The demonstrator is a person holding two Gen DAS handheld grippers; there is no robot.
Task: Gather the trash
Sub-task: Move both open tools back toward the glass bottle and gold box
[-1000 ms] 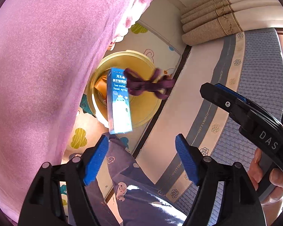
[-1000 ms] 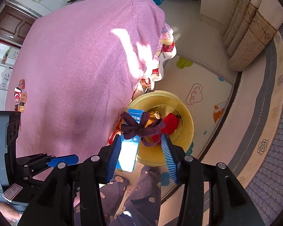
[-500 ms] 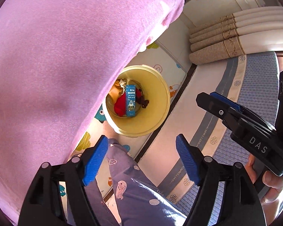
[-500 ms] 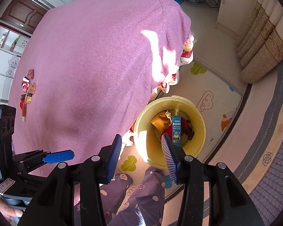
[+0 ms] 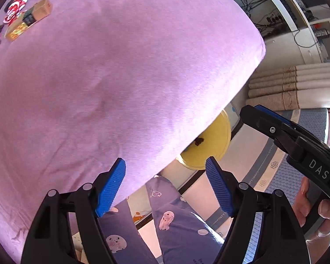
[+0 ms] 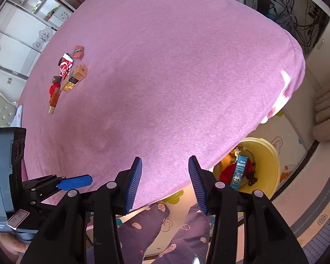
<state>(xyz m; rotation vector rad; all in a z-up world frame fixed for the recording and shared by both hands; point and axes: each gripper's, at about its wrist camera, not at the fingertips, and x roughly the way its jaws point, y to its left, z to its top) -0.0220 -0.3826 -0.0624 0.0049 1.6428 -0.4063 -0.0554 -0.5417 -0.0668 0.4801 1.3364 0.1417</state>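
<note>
My left gripper (image 5: 165, 184) is open and empty above the near edge of the pink bed cover (image 5: 121, 77). My right gripper (image 6: 166, 182) is also open, with nothing between its pads. The yellow bin (image 6: 272, 154) stands on the floor beside the bed, half hidden by the cover. Inside it lie a blue box (image 6: 239, 171), something red (image 6: 225, 175) and a dark purple band (image 6: 252, 177). In the left wrist view only part of the bin (image 5: 209, 147) shows. A small pile of trash (image 6: 68, 74) lies far across the bed, seen as well in the left wrist view (image 5: 22, 15).
A person's legs in purple patterned trousers (image 6: 165, 231) are right under both grippers. A play mat (image 6: 286, 138) and a grey-bordered rug (image 5: 275, 176) cover the floor by the bin. Curtains (image 5: 286, 88) and cables lie beyond the bed's corner; cabinets (image 6: 22, 33) stand behind it.
The blue box and purple band dropped from in front of the grippers into the bin. Both grippers then swung away from the bin over the bed, and the far trash pile came into view.
</note>
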